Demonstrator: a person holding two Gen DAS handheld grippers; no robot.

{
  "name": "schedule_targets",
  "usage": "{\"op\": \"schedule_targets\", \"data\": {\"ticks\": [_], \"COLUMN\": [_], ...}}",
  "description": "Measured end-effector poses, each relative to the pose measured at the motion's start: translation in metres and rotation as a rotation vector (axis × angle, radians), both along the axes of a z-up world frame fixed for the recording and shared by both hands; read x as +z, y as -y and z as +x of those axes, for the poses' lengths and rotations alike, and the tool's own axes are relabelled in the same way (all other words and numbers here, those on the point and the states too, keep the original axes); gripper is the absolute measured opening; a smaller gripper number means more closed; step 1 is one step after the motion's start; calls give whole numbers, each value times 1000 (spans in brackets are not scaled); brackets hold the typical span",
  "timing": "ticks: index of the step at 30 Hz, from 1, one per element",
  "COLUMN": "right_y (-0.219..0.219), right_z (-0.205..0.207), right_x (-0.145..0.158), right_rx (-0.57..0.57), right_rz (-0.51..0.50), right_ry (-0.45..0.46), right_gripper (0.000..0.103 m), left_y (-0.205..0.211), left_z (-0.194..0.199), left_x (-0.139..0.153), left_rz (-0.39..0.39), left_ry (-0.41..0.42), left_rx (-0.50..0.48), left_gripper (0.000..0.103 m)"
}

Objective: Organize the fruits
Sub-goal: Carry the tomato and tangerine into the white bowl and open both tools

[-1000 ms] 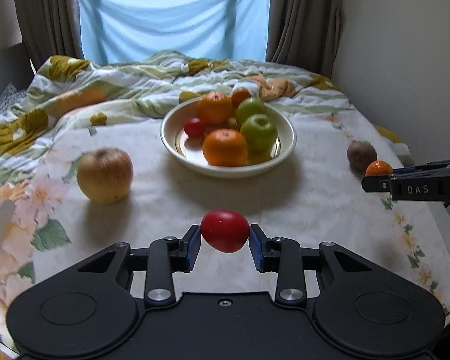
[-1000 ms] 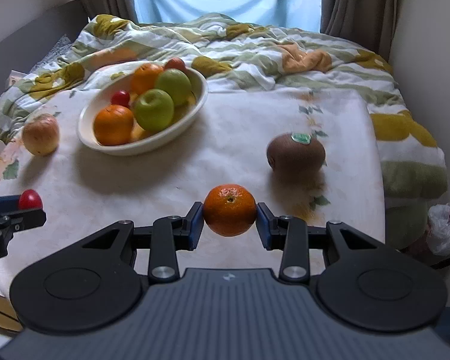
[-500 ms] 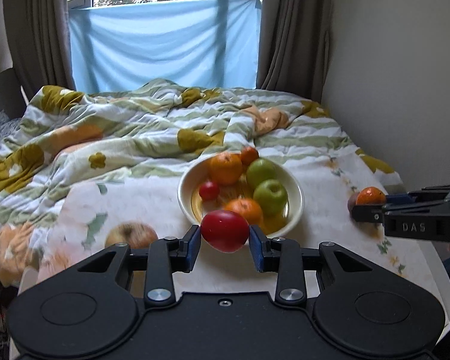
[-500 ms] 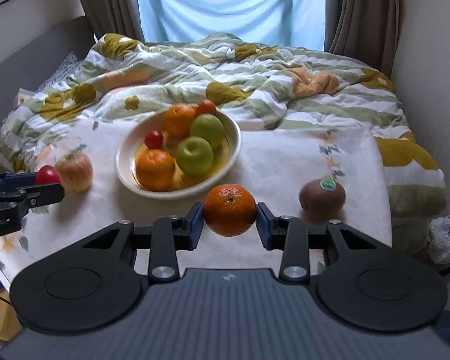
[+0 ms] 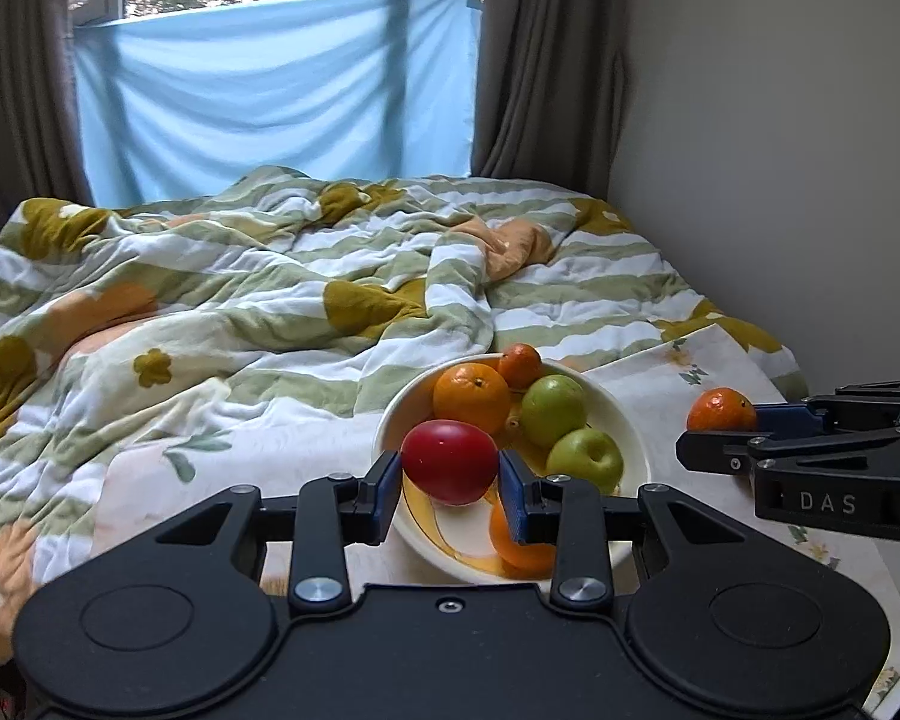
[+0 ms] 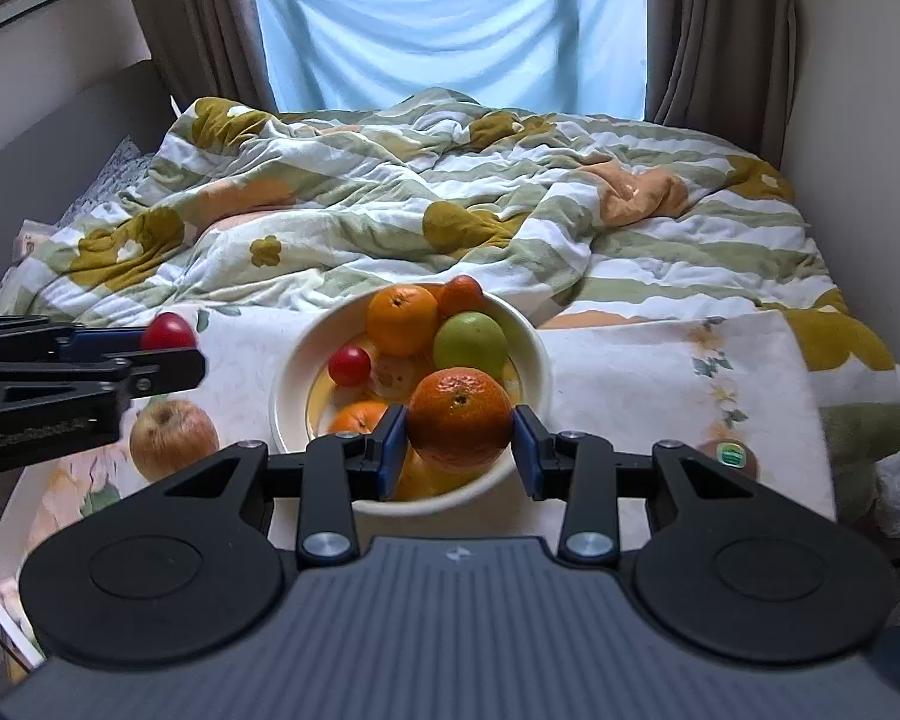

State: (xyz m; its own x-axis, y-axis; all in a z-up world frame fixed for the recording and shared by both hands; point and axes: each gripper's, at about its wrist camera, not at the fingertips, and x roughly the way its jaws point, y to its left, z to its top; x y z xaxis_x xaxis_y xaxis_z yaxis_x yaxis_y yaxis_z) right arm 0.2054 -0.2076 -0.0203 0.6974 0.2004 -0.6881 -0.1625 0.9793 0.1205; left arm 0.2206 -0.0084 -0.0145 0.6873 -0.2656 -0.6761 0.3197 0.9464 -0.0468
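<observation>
Left tool point(image 5: 450, 483) clamped on a red tomato-like fruit point(image 5: 449, 461), pads pressing its two flanks, held up in front of the bowl point(image 5: 390, 420) near its left rim. Right tool point(image 6: 459, 441) closed around an orange point(image 6: 459, 419) at its widest girth, raised over the bowl's near edge. Inside the bowl: a large orange point(image 6: 402, 319), a small tangerine point(image 6: 461, 295), a green apple point(image 6: 470, 345), a little red fruit point(image 6: 349, 365) and another orange point(image 6: 359, 417) partly hidden behind the tool. Left out on the floral cloth over the bed point(image 6: 660, 372): a russet apple point(image 6: 173, 439) at left and a kiwi with a sticker point(image 6: 729, 457) at right.

Red fruit probably soft-skinned and smooth, easily bruised or squirted out under hard pressure; best gripped lightly across the middle. Orange firmer, its pebbled rind giving good purchase, moderately heavy. Both round, so likely to roll off the pile unless lowered into a gap before release
</observation>
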Motion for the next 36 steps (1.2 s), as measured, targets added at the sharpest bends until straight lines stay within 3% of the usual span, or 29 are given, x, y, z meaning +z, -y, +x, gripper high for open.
{"op": "schedule_targets", "data": {"ticks": [16, 31, 32, 35, 36], "right_y": [-16, 4, 6, 10, 10], "right_z": [48, 53, 53, 54, 54], "right_x": [-26, -33, -34, -34, -34], "right_rx": [-139, -245, -248, -250, -249], "right_rz": [-14, -14, -13, -6, -6], "right_ry": [-61, -85, -84, -84, -83], "right_gripper": [53, 53, 53, 53, 53], "left_y": [2, 26, 27, 27, 27], "left_z": [100, 118, 117, 113, 111], "left_x": [-50, -77, -78, -72, -68], "left_rz": [44, 169, 175, 175, 179], "left_ry": [-111, -130, -129, -93, -73], "left_rx": [-159, -229, -225, -216, -211], "left_gripper": [39, 39, 44, 88, 93]}}
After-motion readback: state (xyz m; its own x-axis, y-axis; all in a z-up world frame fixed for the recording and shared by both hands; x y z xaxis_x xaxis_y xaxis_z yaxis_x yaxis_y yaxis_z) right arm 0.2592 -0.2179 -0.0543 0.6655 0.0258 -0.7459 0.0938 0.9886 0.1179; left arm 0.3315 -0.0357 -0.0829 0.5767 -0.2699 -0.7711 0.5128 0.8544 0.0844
